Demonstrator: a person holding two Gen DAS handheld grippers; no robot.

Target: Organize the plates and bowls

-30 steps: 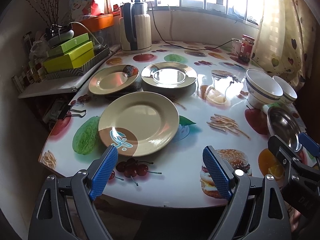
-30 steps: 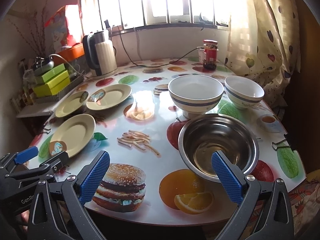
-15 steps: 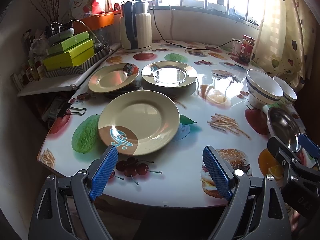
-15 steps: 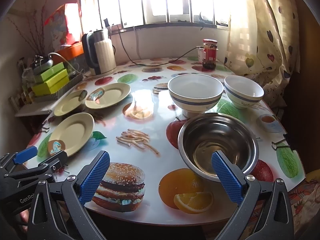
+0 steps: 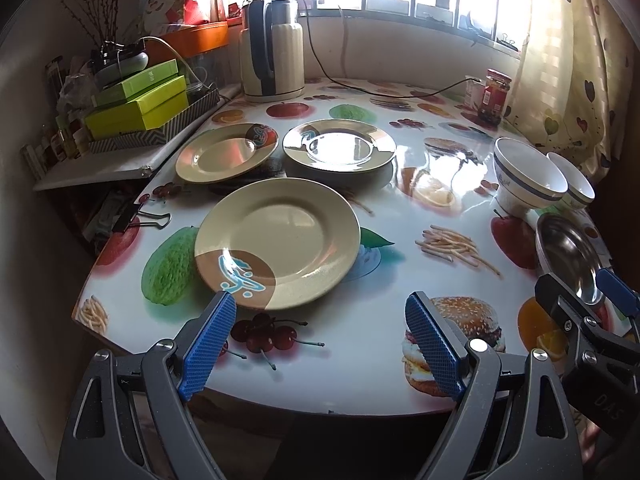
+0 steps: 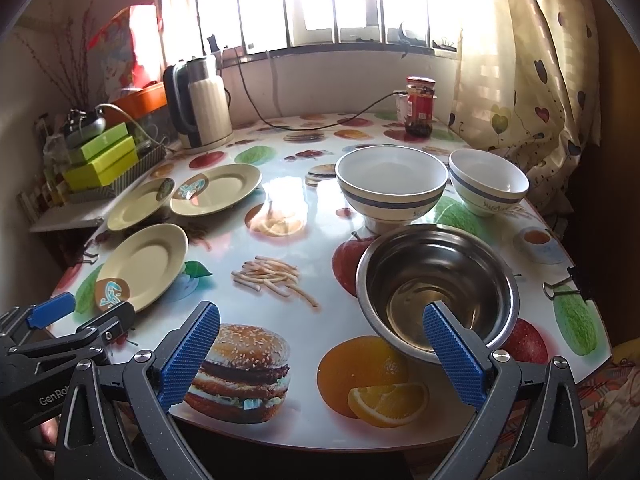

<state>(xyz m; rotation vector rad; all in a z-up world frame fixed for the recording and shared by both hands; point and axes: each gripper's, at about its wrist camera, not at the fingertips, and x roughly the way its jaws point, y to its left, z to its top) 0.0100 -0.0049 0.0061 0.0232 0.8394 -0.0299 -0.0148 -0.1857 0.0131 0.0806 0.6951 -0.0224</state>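
Note:
Three cream plates lie on the left half of the table: a near plate (image 5: 280, 240) with a brown patch, a far left plate (image 5: 226, 152) and a far right plate (image 5: 339, 146). Two white blue-banded bowls stand at the right, the larger bowl (image 6: 391, 184) beside the smaller bowl (image 6: 488, 180). In front of them sits a steel bowl (image 6: 436, 284). My left gripper (image 5: 320, 332) hovers open at the table's near edge, just short of the near plate. My right gripper (image 6: 320, 356) is open too, its right finger over the steel bowl's near rim. Neither holds anything.
An electric kettle (image 5: 274, 48) with its cord stands at the back, and a red jar (image 6: 419, 106) by the curtain. Green boxes (image 5: 136, 104) are stacked on a side shelf to the left. Binder clips (image 5: 138, 216) grip the fruit-print tablecloth at both edges.
Both grippers stay open. The views shift only slightly, with the left gripper drifting a touch back from the near plate.

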